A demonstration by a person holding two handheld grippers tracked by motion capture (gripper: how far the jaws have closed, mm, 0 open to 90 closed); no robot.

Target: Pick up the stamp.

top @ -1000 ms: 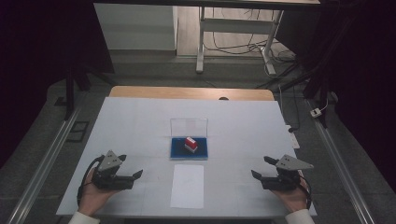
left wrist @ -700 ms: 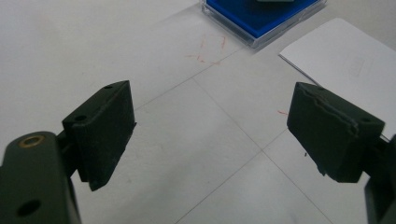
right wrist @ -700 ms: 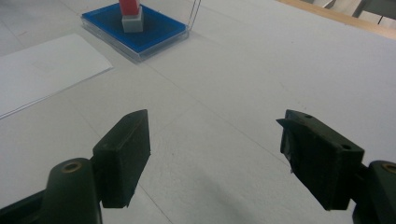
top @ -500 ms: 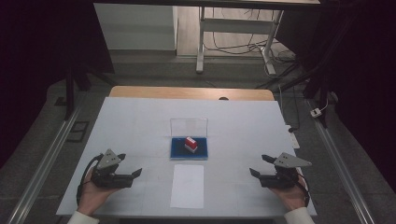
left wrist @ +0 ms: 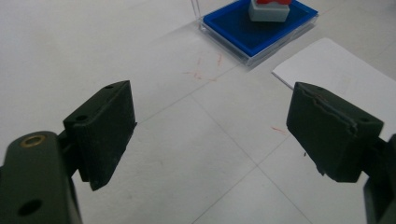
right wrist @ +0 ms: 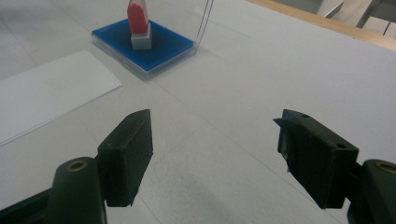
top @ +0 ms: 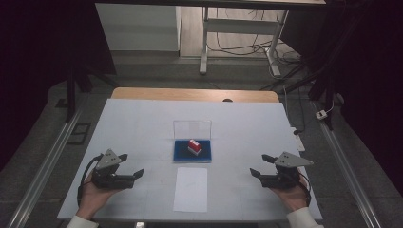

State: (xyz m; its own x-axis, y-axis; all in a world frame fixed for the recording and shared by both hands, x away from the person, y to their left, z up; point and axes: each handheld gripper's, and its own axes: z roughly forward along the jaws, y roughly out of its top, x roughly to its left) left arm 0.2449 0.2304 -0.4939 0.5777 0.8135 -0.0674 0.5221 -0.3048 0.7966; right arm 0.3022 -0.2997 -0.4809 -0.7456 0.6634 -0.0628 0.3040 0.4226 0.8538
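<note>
the tabletop [top: 142, 128] is covered in white, and both hands rest near its front edge, well apart from the things in the middle. a sheet of paper [top: 190, 189] lies flat at centre front. just behind it sits a blue tray [top: 182, 148] with a clear lid [top: 192, 129] standing upright at its far edge, and on the tray stands a small stamp [top: 194, 146], red top on a pale base.

the left hand-held gripper [top: 127, 167] has its jaws wide apart, nothing between them. the right hand-held gripper [top: 260, 165] also stands apart and empty, though its jaws have just been closing a little.

the step in hand looks like the reach for the stamp. to do it well, come in level with one gripper, keep the jaws wide until they straddle the red top, miss the lid, then close squarely so the stamp lifts upright.
</note>
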